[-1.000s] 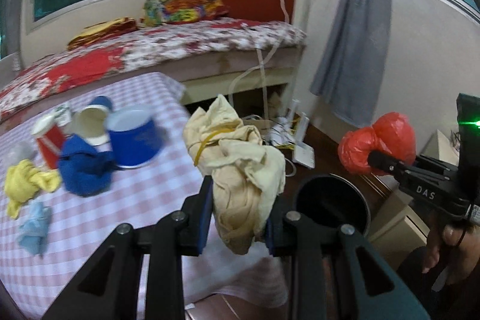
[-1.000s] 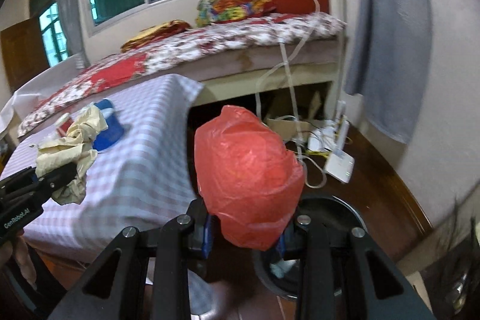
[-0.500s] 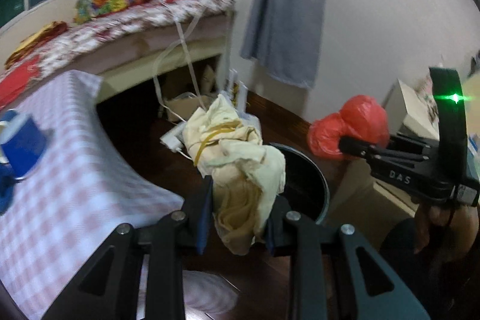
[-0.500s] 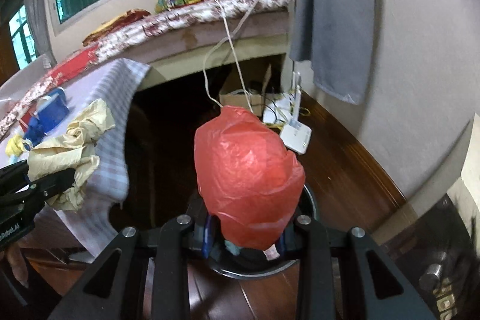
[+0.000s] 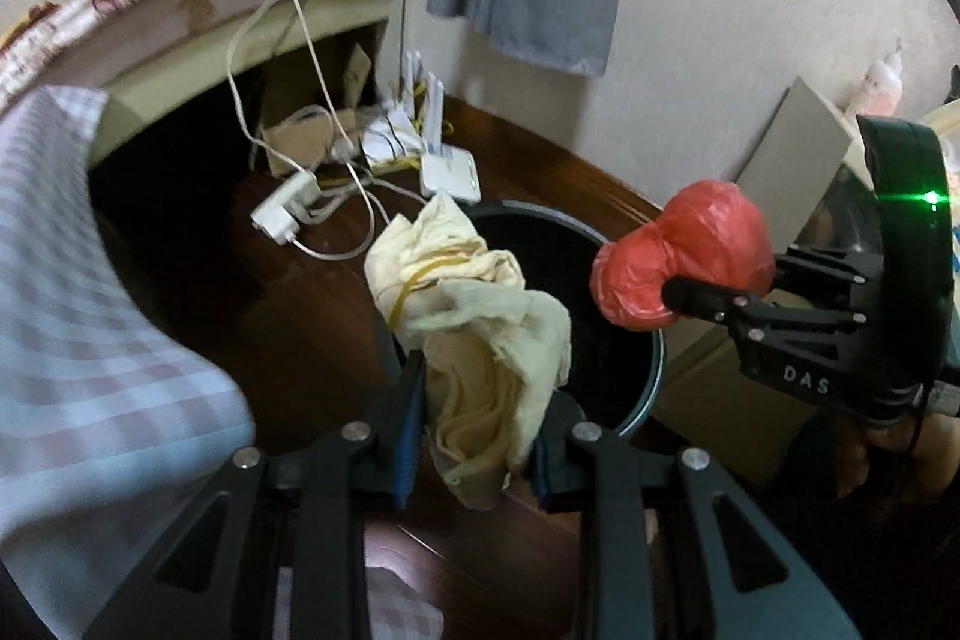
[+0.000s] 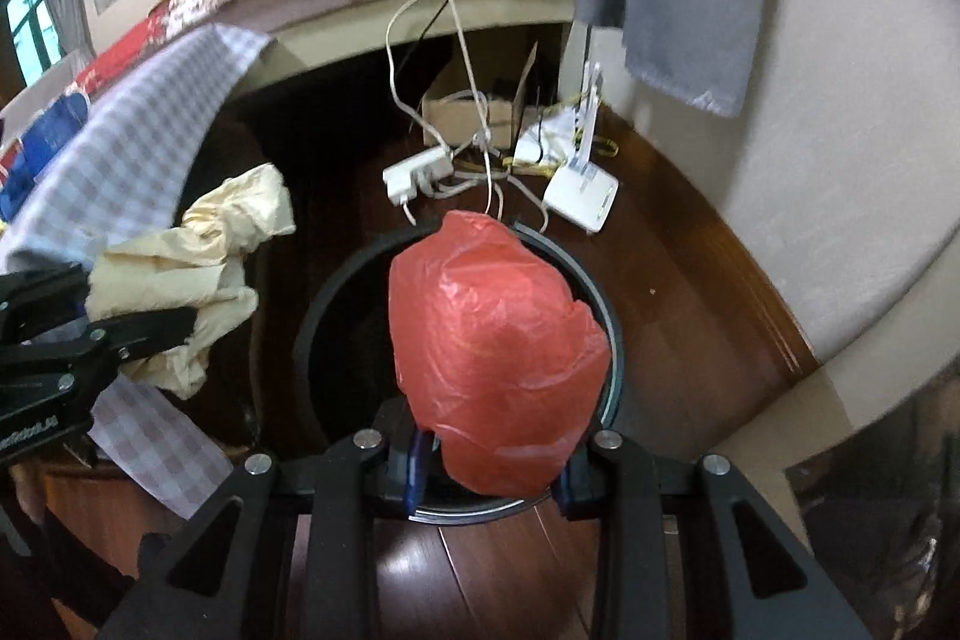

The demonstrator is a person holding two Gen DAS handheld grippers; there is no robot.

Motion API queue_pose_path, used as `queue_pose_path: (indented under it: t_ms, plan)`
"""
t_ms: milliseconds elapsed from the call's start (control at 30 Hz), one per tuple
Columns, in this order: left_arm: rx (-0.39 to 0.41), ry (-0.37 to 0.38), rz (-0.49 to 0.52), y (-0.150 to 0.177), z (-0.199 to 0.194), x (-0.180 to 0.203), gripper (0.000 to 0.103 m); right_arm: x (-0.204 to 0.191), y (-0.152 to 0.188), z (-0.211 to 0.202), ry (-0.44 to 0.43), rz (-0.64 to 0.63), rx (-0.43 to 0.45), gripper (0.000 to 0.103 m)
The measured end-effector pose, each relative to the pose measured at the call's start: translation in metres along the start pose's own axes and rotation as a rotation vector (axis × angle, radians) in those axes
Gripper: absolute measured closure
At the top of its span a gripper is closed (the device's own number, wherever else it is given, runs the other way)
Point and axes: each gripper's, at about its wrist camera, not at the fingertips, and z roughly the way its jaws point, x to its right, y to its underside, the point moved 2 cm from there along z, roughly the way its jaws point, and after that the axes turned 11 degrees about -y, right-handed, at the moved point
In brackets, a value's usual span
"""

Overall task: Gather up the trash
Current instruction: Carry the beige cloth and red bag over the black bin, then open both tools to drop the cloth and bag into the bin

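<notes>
From the left wrist cam, the left gripper [image 5: 474, 436] is pinched tight on a crumpled cream-yellow plastic bag [image 5: 474, 334], with a rubber band looped around its upper part; the wad sticks up out of the jaws, so the grip is down at its base, which I'd guess keeps the loose folds from flopping around. Just behind the bag, from about 12 to 3 o'clock of it, sits the round black trash bin [image 5: 624, 340] on the dark wood floor. At 3 o'clock in this view the right gripper [image 5: 672, 289] comes in from the side holding a red plastic bag [image 5: 684, 259] over the bin's right rim. The checkered tablecloth [image 5: 90, 316] hangs at 9 o'clock, and a router and power strip with cables lie on the floor at 12. Switching to the right wrist cam, the right gripper [image 6: 492, 466] is clamped on the red plastic bag [image 6: 498, 346] – the jaws squeeze its bottom end, and it bulges up right over the trash bin [image 6: 336, 292] opening, so I'd say it's lined up for a drop. At 9 o'clock the left gripper [image 6: 150, 325] holds the cream-yellow plastic bag [image 6: 204, 268] beside the bin's left rim, not quite over the opening as far as I can tell. Both look staged for release.
</notes>
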Motion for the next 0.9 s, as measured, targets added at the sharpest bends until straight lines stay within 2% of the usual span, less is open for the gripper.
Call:
queue_pose_path:
  t_ms: [300,433,467,500,533,567,600,900]
  plan:
    - [-0.117,0.024,0.033,0.002,0.048,0.004,0.071,0.003,0.004,0.049,-0.004,-0.074,-0.126,0.069]
    - [-0.138,0.020,0.037,0.003,0.059,0.006,0.065,0.009,0.007,0.068,0.014,-0.103,-0.182,0.066]
    - [-0.140,0.020,0.040,0.004,0.060,0.005,0.053,0.011,0.007,0.071,0.012,-0.105,-0.195,0.064]
    - [-0.143,0.012,0.043,0.004,0.062,0.007,0.042,0.012,0.008,0.076,0.035,-0.120,-0.216,0.051]
    - [-0.145,-0.007,0.043,0.004,0.063,0.007,0.022,0.014,0.010,0.077,0.078,-0.138,-0.218,0.028]
    - [-0.147,-0.036,0.043,0.004,0.064,0.006,0.013,0.015,0.010,0.076,0.125,-0.153,-0.203,0.017]
    - [-0.145,-0.046,0.042,0.005,0.064,0.005,0.012,0.016,0.010,0.073,0.146,-0.160,-0.181,0.006]
    - [-0.125,-0.120,0.014,0.006,0.054,-0.003,0.011,0.037,0.007,0.046,0.162,-0.050,-0.136,0.005]
